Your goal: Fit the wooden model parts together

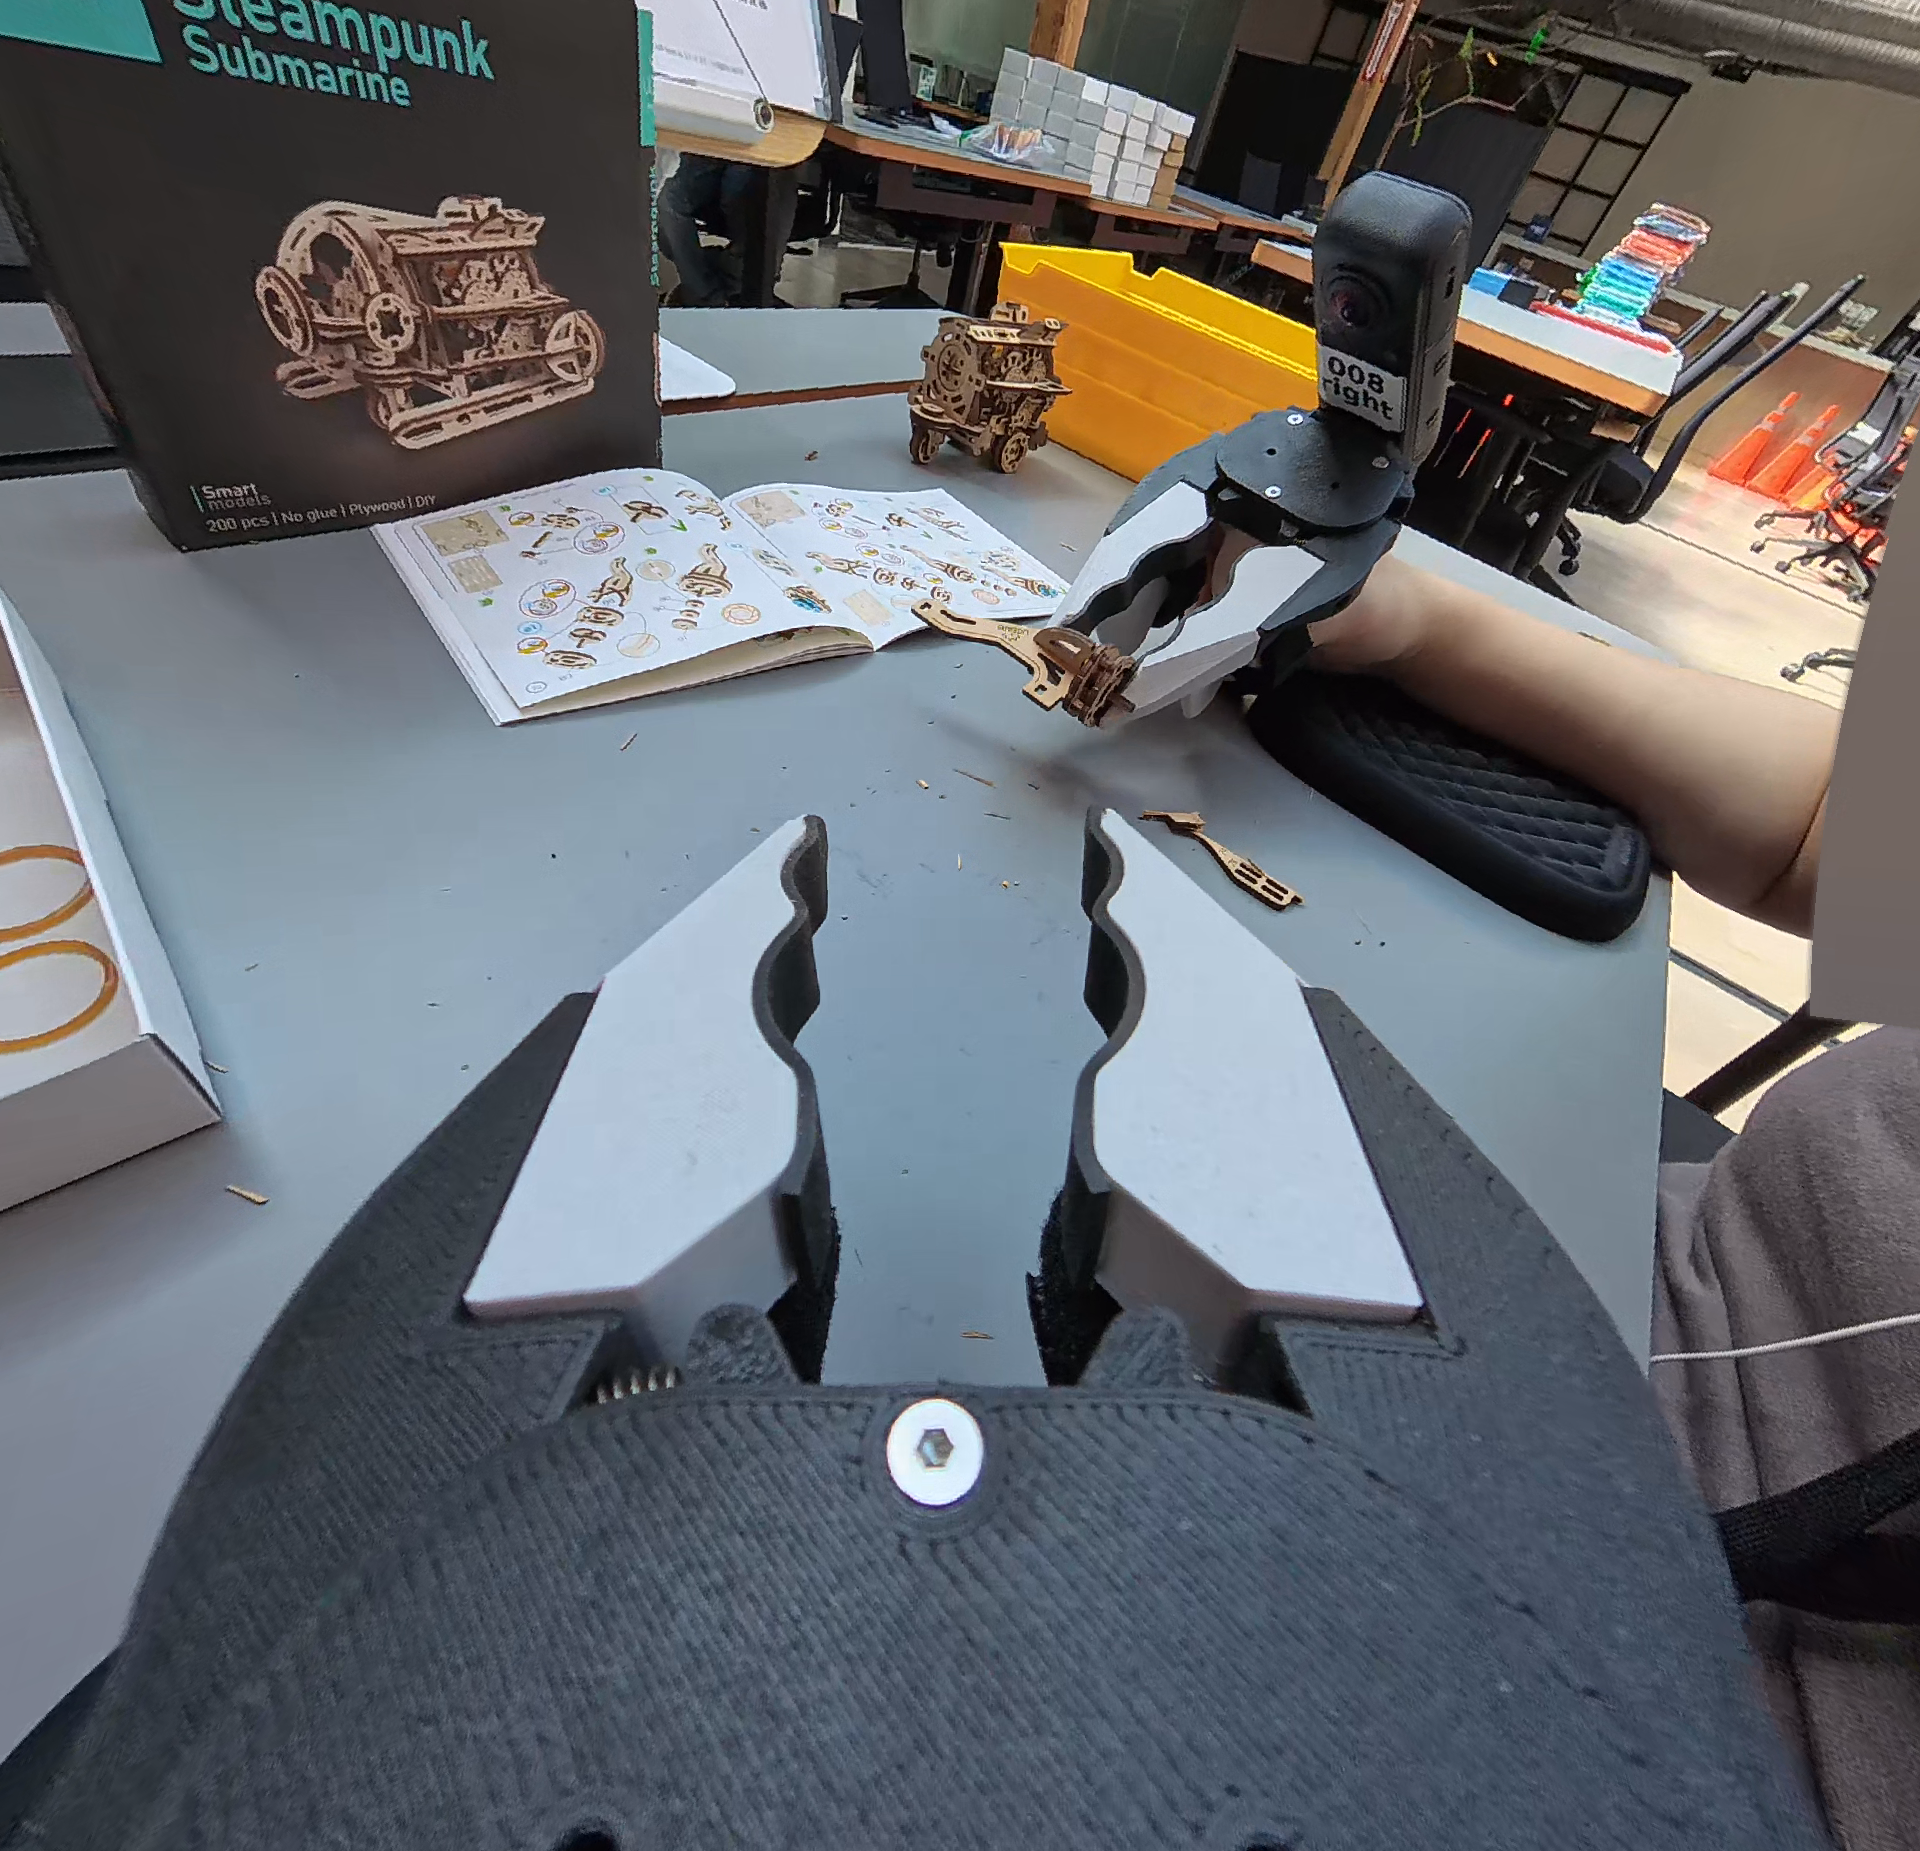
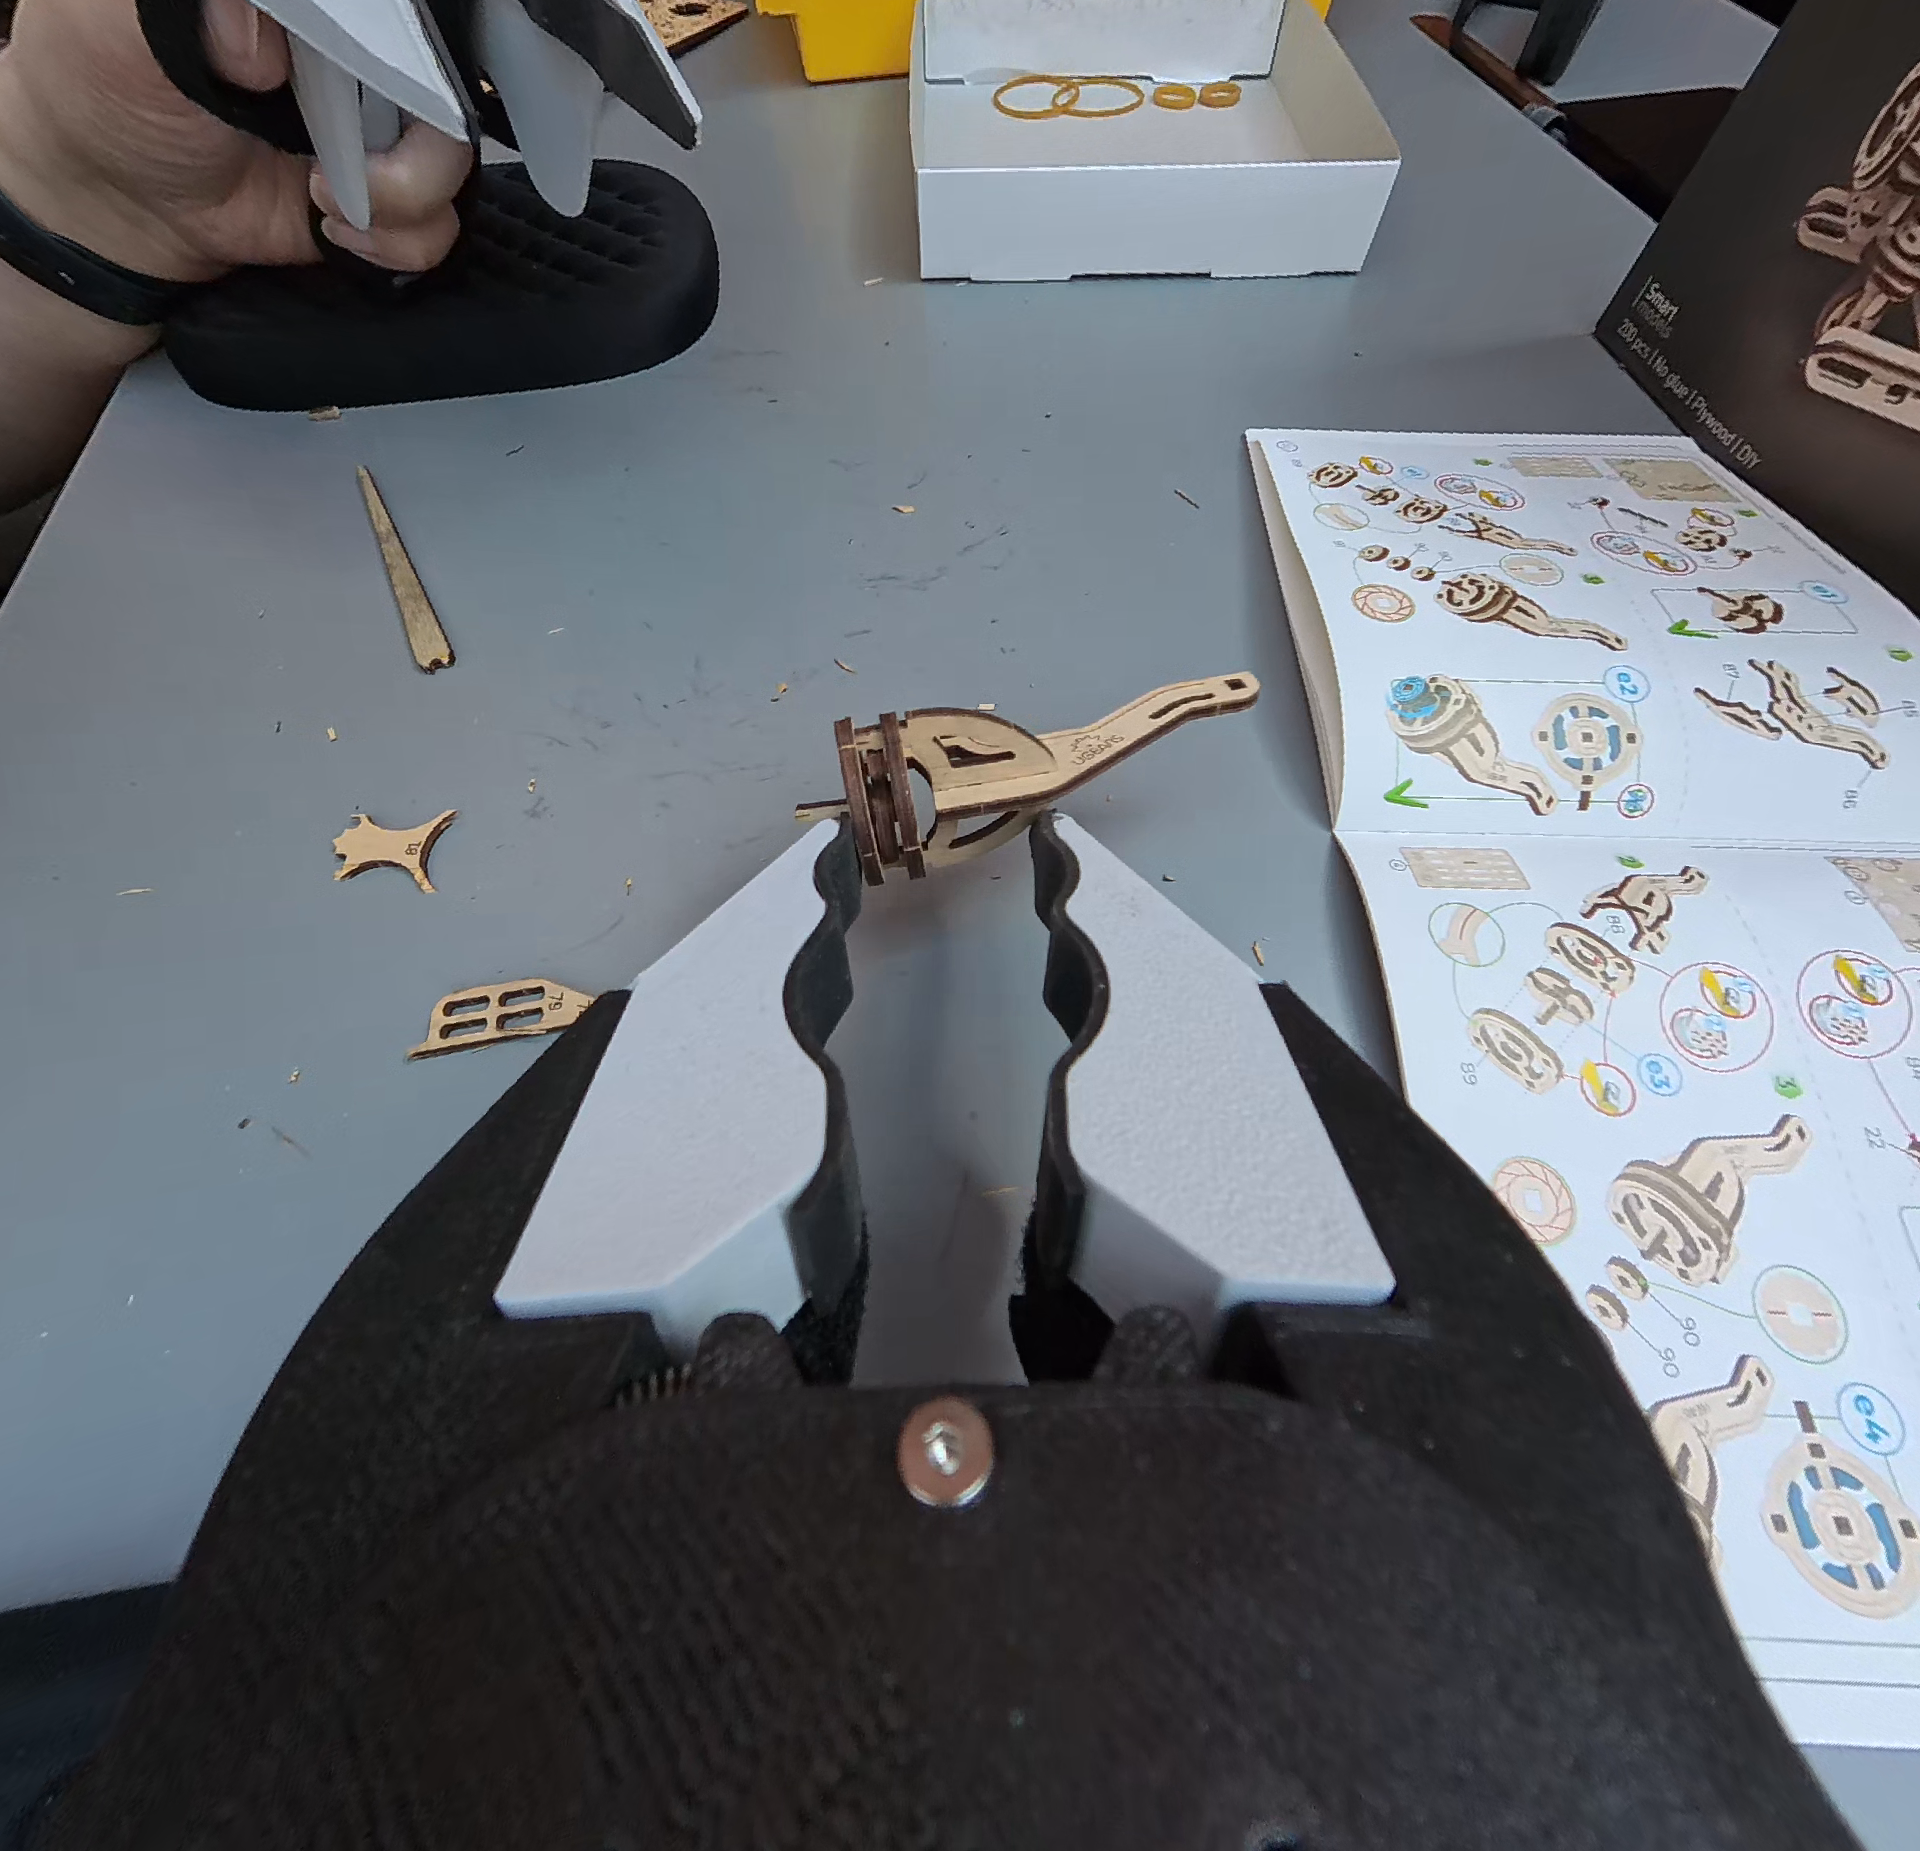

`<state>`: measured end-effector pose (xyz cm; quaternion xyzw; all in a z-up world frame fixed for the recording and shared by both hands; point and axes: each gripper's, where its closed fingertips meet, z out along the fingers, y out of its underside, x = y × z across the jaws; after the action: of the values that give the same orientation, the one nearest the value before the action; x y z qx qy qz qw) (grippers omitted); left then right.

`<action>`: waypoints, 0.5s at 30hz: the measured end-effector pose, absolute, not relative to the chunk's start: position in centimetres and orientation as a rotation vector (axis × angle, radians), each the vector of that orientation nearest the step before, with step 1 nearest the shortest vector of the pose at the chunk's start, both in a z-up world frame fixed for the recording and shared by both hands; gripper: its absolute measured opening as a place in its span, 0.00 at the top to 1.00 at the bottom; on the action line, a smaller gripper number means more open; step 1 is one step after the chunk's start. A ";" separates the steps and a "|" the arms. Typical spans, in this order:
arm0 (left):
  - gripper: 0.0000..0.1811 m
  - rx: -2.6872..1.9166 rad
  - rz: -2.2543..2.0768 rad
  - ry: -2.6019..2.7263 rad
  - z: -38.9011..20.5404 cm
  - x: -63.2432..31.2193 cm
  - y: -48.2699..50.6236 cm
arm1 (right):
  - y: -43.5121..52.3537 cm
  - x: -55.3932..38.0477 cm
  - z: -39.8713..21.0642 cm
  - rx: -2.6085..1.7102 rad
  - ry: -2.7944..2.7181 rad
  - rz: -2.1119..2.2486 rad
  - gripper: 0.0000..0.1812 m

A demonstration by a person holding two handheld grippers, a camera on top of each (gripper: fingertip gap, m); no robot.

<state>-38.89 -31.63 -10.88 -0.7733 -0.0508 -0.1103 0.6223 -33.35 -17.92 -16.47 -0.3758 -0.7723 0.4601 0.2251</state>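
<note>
My right gripper (image 2: 940, 835) is shut on a small wooden sub-assembly (image 2: 956, 773): stacked dark discs on a pale curved arm with a long slotted handle. It holds the piece just above the grey table (image 2: 675, 575). In the left wrist view the right gripper (image 1: 1127, 674) and the sub-assembly (image 1: 1049, 648) sit ahead and to the right. My left gripper (image 1: 951, 835) is open and empty over bare table. It also shows at the top left of the right wrist view (image 2: 582, 134). Loose wooden parts lie left of the right gripper: a long spike (image 2: 400, 565), a star-shaped piece (image 2: 390, 851) and a slotted piece (image 2: 499, 1017).
An open instruction booklet (image 2: 1610, 866) lies to the right, the kit's black box (image 1: 332, 243) behind it. A partly built wooden model (image 1: 987, 388) stands by a yellow bin (image 1: 1153, 367). A white box (image 2: 1143, 222) holds rubber bands. Black wrist rests (image 1: 1455, 814) lie under each hand. The left gripper's tips are roughly 15 cm from the right gripper's. To the long spike (image 2: 400, 565): left tips about 11 cm, right tips about 20 cm.
</note>
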 end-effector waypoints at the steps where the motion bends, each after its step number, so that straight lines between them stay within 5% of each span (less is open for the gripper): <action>1: 0.73 -1.775 -0.254 -0.119 -10.9 -38.9 -31.6 | -17.9 -33.4 -16.4 -1.039 -2.125 1.273 0.82; 15: 0.71 -1.706 -0.233 -0.116 -8.5 -39.6 -32.2 | -17.7 -33.3 -15.4 -1.036 -2.069 1.370 0.82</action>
<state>-39.63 -32.16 -8.49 -0.7512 -0.0513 -0.1025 0.6501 -33.28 -17.65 -15.38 -0.3756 -0.7498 0.4964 0.2245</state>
